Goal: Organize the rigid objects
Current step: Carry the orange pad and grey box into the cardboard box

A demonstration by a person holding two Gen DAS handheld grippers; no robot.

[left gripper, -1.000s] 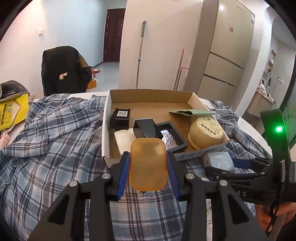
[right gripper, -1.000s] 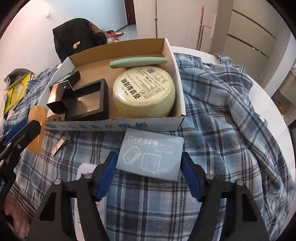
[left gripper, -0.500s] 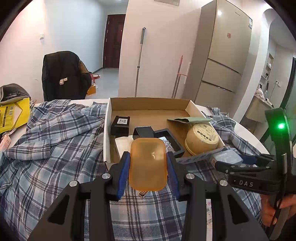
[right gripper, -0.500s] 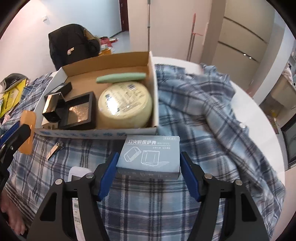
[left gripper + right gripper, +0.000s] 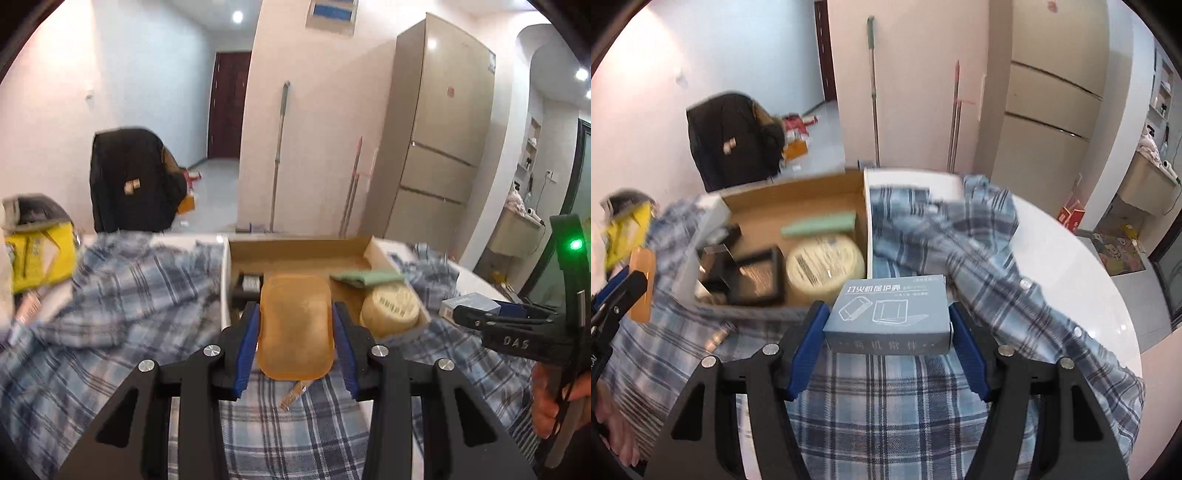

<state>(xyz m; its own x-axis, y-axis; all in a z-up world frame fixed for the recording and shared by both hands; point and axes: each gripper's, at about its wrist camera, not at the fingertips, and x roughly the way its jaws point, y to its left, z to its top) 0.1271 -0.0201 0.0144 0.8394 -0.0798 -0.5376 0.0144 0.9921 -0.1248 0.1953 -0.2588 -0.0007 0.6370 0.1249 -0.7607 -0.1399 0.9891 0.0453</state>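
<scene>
My left gripper (image 5: 295, 328) is shut on a translucent orange block (image 5: 295, 326), held above the checked cloth just short of the cardboard box (image 5: 295, 245). My right gripper (image 5: 888, 325) is shut on a small grey-blue carton (image 5: 890, 314) with printed outlines, held in the air before the box's (image 5: 866, 218) near right corner. In the box lie a round cream tin (image 5: 825, 264), a green case (image 5: 820, 223), a black frame (image 5: 757, 275) and small black boxes (image 5: 714, 264). The orange block (image 5: 642, 282) and the left gripper's fingers (image 5: 622, 291) show at the right wrist view's left edge.
A blue checked shirt (image 5: 960, 258) covers the round white table (image 5: 1071, 258). A small metal clip (image 5: 293, 393) lies on the cloth under the orange block. A yellow bag (image 5: 35, 254) sits far left. A dark-draped chair (image 5: 133, 177), mops and a fridge (image 5: 439, 147) stand behind.
Both grippers have risen with their objects and tilted up, so the box looks lower and flatter and more of the room shows. The grips are unchanged.
</scene>
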